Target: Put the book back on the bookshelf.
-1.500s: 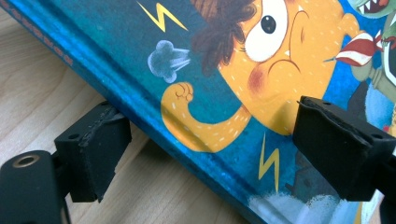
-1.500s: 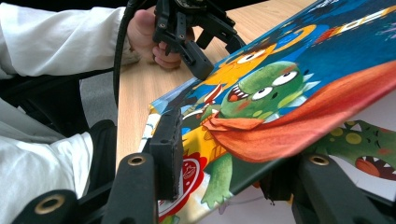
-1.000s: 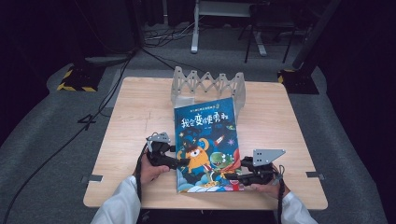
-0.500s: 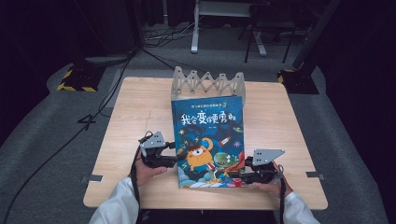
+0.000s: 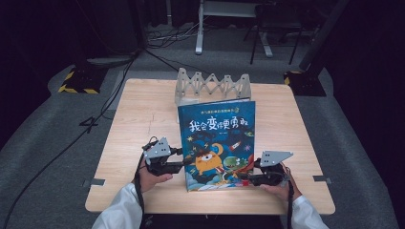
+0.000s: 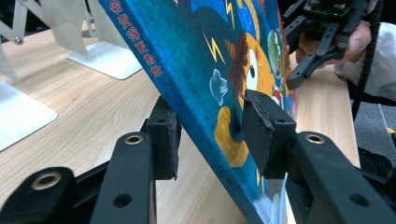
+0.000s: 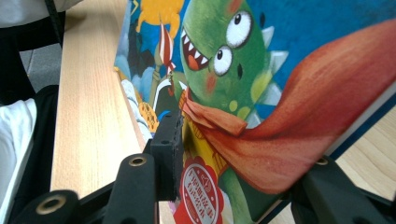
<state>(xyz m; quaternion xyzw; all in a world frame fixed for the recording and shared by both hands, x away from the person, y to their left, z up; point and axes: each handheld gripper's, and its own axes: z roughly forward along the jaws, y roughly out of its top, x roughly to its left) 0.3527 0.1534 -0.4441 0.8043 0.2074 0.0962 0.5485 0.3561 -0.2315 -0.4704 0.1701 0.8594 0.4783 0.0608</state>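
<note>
A blue picture book (image 5: 217,138) with cartoon monsters on its cover stands tilted up off the wooden table (image 5: 143,109), top edge raised toward the rack. My left gripper (image 5: 184,164) holds its lower left edge. In the left gripper view the book's spine (image 6: 210,70) runs between the two black pads (image 6: 266,126); the jaws have just been closing and now press on it from both sides. My right gripper (image 5: 243,179) is shut on the lower right corner, where the cover (image 7: 261,93) lies between its pads (image 7: 170,149).
A grey zigzag folding rack (image 5: 212,86) stands at the table's far side, just behind the book; its white feet (image 6: 93,51) appear in the left gripper view. Bare wood lies to the left and right of the book. Cables cross the dark floor beyond.
The book has risen from lying flat to a steep tilt. My left gripper came in against its left edge, lifted a little and its jaws closed on it. The right gripper kept its place.
</note>
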